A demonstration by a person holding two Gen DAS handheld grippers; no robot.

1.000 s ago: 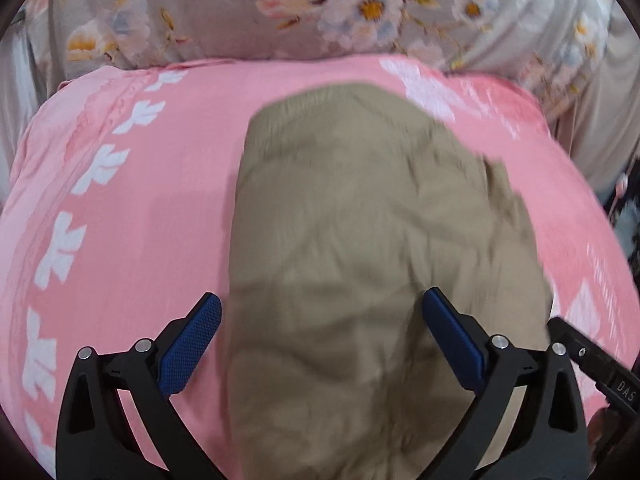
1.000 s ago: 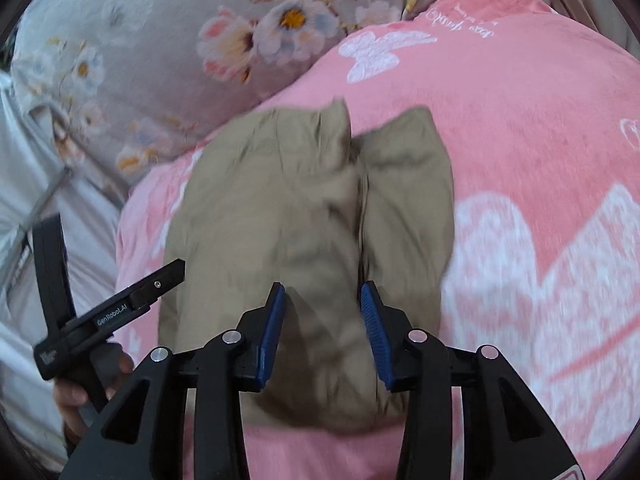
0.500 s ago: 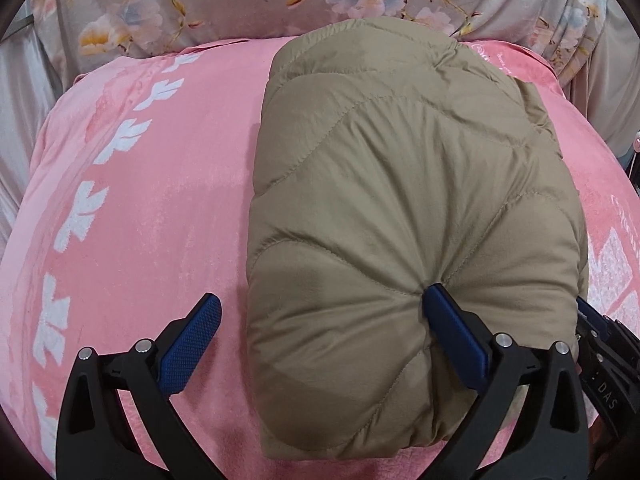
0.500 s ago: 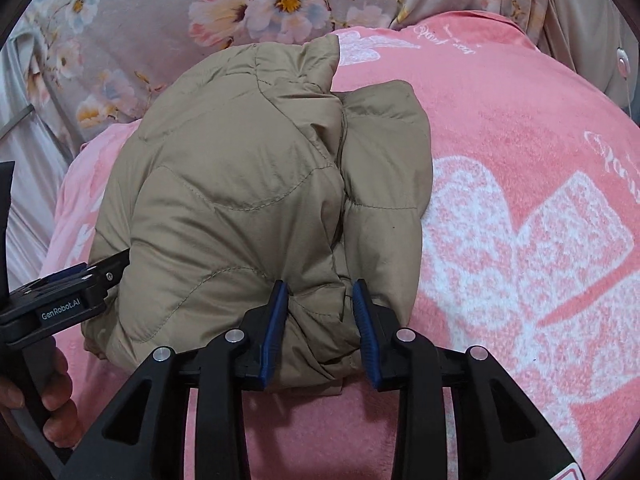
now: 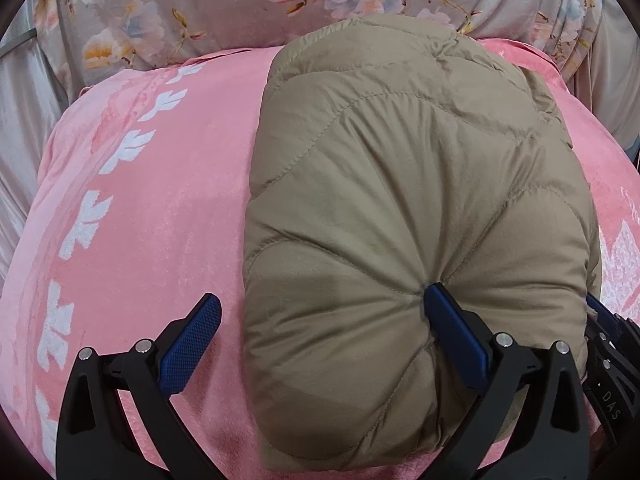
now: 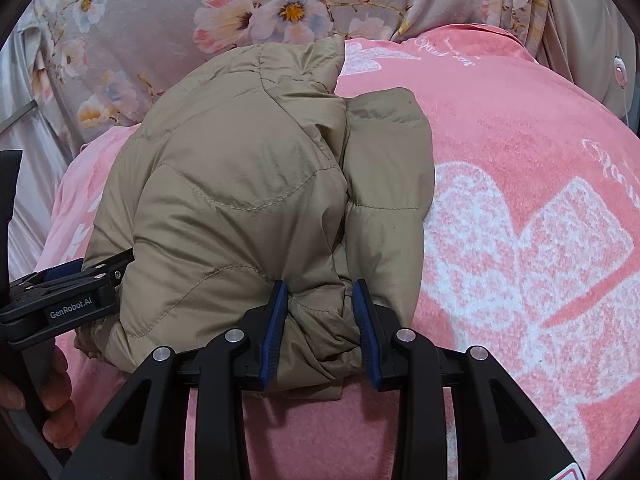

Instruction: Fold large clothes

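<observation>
Left wrist view: the tan quilted puffer jacket has settled into a folded bundle on the pink floral blanket.

A second ago it was a moving blur; now it lies still, so this fold looks finished. The left gripper gapes wide, one finger denting the padding, gripping nothing. The right gripper pinches the jacket's near edge.

A bedroom in a home.

A plush pink fleece blanket with white flower shapes spreads under and ahead of the hand-held grippers, and a grey satin floral-print pillow lies beyond it, soft bedding filling both views.
</observation>
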